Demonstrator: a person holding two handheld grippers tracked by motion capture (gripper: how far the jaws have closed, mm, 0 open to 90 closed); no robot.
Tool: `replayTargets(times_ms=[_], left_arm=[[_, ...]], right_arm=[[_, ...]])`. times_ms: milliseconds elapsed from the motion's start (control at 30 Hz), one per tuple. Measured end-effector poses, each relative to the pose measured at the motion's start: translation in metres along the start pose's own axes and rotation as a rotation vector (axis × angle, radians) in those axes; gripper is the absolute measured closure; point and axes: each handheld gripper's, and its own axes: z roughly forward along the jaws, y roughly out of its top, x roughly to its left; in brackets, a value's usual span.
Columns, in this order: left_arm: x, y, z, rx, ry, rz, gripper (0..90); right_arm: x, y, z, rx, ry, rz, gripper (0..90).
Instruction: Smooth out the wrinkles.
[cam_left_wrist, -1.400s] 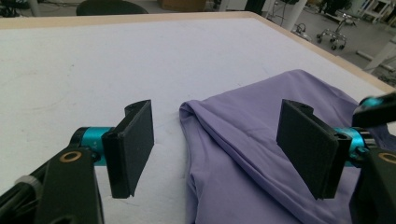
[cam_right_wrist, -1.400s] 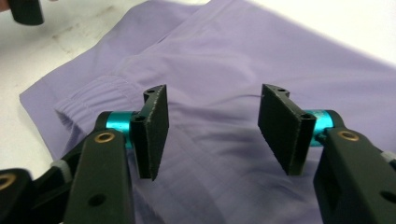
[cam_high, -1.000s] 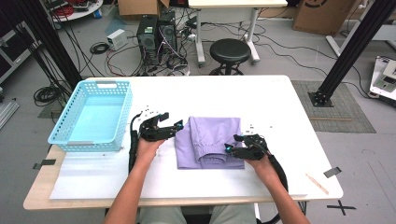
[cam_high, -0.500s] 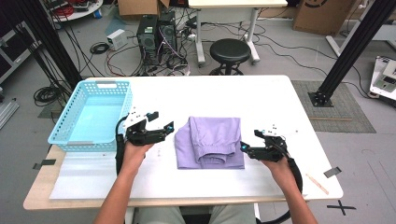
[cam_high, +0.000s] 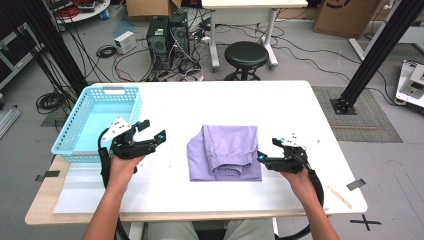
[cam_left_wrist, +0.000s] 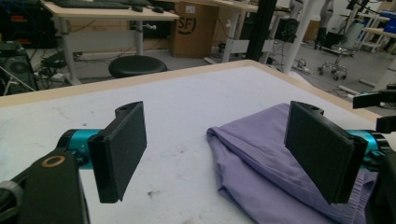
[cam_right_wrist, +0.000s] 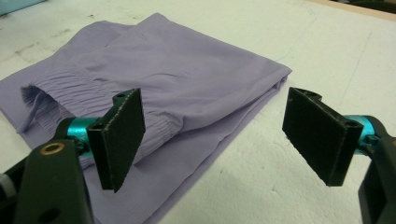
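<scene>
The folded purple shorts (cam_high: 225, 159) lie at table centre. The right gripper (cam_high: 262, 158), at their 3 o'clock edge, has just been opening and holds nothing; the left gripper (cam_high: 150, 136), toward 9 o'clock, gapes empty. If only 1 layer is pinched, the fold could be undone.

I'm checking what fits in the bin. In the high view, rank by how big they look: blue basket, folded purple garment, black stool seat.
1. blue basket
2. folded purple garment, only slightly smaller
3. black stool seat, though it stands farther from the camera, so it looks smaller than it is.
</scene>
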Motion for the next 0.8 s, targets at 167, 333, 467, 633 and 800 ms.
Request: replayTargets(times_ms=[167, 333, 467, 633, 800], left_arm=[[0.013, 0.003, -0.016, -0.014, 0.020, 0.007, 21.0], [0.030, 0.007, -0.036, -0.026, 0.085, 0.007, 21.0], [0.044, 0.009, -0.051, -0.029, 0.131, 0.016, 21.0], [0.066, 0.010, -0.070, -0.009, 0.174, 0.004, 22.1], [0.086, 0.012, -0.090, -0.025, 0.207, -0.022, 23.8]], right_arm=[[-0.002, -0.003, -0.004, -0.030, -0.010, 0.000, 21.2], [-0.004, -0.005, -0.010, -0.071, -0.021, 0.007, 21.2], [-0.004, -0.005, -0.016, -0.108, -0.028, 0.008, 21.2], [-0.004, -0.006, -0.016, -0.103, -0.030, 0.007, 21.3], [-0.004, -0.007, -0.016, -0.101, -0.027, 0.007, 21.2]])
